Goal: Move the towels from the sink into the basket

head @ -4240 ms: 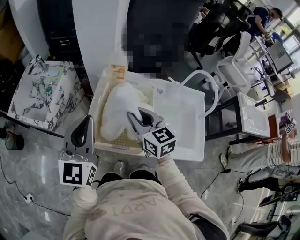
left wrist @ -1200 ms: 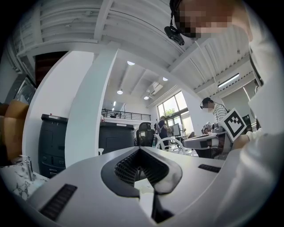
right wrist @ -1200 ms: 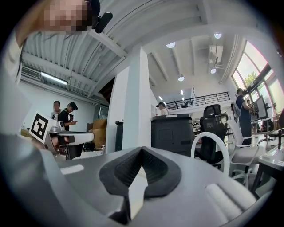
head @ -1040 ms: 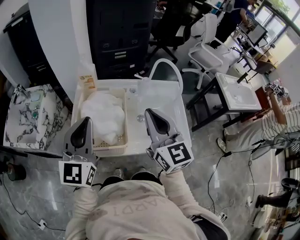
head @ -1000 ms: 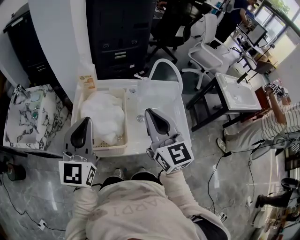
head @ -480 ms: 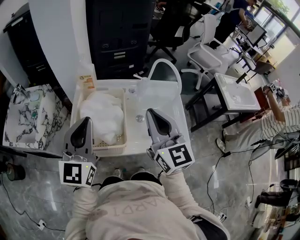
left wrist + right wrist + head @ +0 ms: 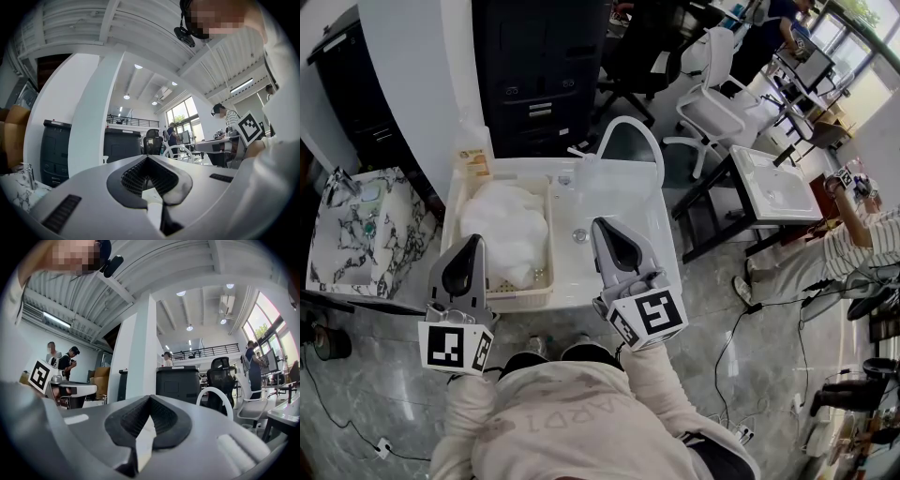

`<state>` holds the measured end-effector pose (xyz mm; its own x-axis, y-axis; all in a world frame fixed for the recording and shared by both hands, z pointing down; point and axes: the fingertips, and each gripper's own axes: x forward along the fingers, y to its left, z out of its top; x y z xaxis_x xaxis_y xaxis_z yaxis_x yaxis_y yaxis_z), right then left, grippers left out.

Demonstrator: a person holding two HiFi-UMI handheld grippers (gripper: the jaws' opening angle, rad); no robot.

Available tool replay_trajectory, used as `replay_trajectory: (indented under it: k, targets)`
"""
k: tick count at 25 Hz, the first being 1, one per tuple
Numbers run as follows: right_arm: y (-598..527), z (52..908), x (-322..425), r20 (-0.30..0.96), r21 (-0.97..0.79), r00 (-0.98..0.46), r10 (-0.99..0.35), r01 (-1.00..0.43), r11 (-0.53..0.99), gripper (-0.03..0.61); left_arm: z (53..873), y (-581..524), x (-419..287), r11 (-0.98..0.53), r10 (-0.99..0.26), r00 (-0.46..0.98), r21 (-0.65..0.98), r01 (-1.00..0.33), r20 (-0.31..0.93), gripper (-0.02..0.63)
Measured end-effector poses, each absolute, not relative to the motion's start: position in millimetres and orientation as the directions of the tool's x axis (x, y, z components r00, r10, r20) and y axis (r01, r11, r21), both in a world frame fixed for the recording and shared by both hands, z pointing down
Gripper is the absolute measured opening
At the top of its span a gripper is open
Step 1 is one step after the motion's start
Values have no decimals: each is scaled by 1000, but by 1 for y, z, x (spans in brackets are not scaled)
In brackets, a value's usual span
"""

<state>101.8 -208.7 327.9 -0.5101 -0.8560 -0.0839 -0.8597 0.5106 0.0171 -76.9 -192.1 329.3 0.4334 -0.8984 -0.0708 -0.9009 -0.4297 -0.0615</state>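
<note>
Now withdrawn from the basket (image 7: 534, 279), right gripper (image 7: 606, 231) joins left gripper (image 7: 469, 247) — both closed, empty — towels (image 7: 506, 230) moved, sink (image 7: 619, 202) bare.

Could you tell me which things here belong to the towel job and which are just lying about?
Job: towels, basket holding them, sink, left gripper, right gripper (both shut, empty).
Lying about: marble-patterned basin, white office chair, basin on a stand, black cabinet.
</note>
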Motion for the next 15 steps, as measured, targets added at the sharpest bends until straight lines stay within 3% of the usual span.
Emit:
replay_trajectory:
  k: [15]
  targets:
    - [-208,328,106,-87,19,-508,-857,-861,508,9,330,-192,-73,-433,-897,437,-58,-899,-72,5]
